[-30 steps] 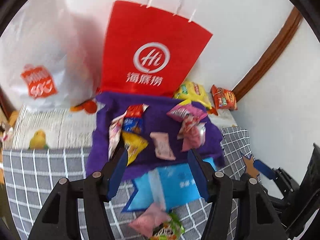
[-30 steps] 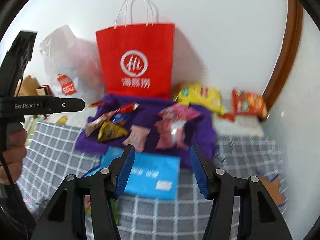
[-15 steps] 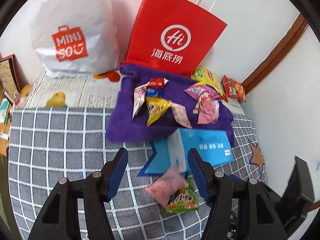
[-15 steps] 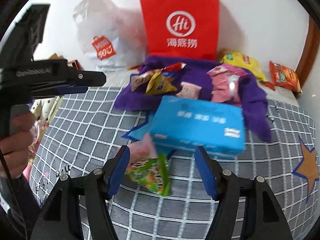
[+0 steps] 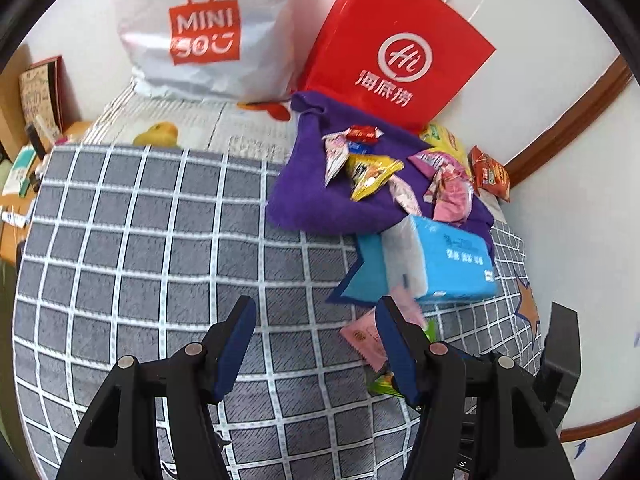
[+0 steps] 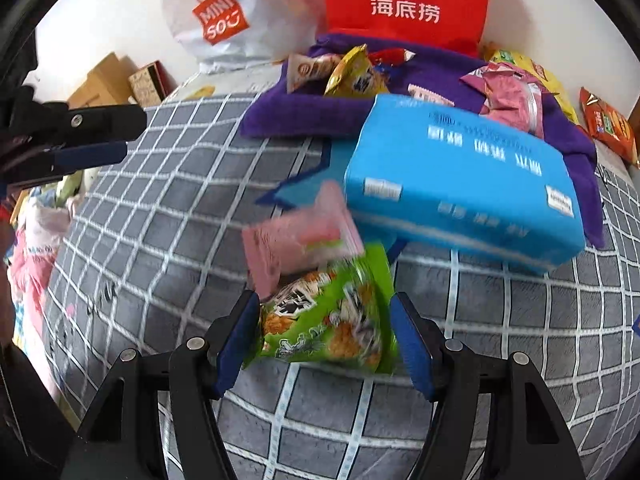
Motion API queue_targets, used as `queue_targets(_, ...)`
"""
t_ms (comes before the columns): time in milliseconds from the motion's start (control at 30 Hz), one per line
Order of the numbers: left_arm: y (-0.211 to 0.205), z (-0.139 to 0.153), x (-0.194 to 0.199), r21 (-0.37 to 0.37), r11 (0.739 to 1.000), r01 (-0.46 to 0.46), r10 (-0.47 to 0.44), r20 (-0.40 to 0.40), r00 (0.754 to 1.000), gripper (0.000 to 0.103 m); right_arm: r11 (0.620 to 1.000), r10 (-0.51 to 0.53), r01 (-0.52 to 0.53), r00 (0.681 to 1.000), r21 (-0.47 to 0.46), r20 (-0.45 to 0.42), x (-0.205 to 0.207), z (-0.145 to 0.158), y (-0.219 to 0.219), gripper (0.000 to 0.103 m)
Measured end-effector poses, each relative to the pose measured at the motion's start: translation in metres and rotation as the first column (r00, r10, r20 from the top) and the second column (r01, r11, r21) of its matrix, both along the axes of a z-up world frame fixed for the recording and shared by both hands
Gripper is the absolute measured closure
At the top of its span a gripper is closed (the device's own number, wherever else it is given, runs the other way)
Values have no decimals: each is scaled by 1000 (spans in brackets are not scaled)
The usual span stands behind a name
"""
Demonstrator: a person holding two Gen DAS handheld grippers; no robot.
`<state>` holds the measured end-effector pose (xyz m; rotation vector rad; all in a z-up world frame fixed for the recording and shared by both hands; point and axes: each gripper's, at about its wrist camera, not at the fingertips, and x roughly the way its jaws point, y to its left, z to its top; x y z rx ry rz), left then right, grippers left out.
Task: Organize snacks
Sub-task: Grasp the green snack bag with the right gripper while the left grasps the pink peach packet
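Where white walls meet, a grid-checked grey cloth (image 5: 140, 264) spreads.

Green snack packet (image 6: 332, 320): blurred print; whether the blue pads touched it could not be told.
Same packet, left view: only a green sliver (image 5: 386, 382) showed behind the left gripper's finger.
Pink packet (image 6: 296, 240): smeared, label unreadable, lower edge tucked under the green one.
Blue tissue pack (image 6: 464, 184): its lettering was blurred; it covered part of the purple towel (image 6: 304, 116).
Red paper bag (image 6: 404, 0): top and handles cut off in the right view.
White plastic bag (image 5: 204, 36): top cut off in the left view.
Left gripper (image 6: 100, 136) in the right view: only its tip showed, the rest ran off the edge.
Clutter by the bed (image 6: 36, 224): too distorted to name.
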<state>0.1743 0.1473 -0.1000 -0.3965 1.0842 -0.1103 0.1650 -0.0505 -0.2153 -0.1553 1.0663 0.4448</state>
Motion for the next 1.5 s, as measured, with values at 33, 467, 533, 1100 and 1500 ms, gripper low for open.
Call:
queue_targets(33,0,-3,-1,1,1000,0,0,-6,1000,43,1000,-1,1,1000,-3,1,-2,-2,-1,36)
queue_targets(467,-27,-35,-5,29,999,41,-39,-59,998,43,999,3,-6,996,36,93,-13,-6,-18,43)
queue_targets(533,-38,-39,-3,38,997,60,-57,-63,996,43,1000,5,-7,993,25,118,-18,-3,-26,43)
queue_targets(1100,-136,-71,25,359,898,254,-260,-31,965,43,982,-179,167,974,93,138,-37,-6,-135,43)
queue_targets(1500,-114,-70,2,260,947,186,-194,4,981,68,985,-166,152,970,85,178,-29,-11,-131,43)
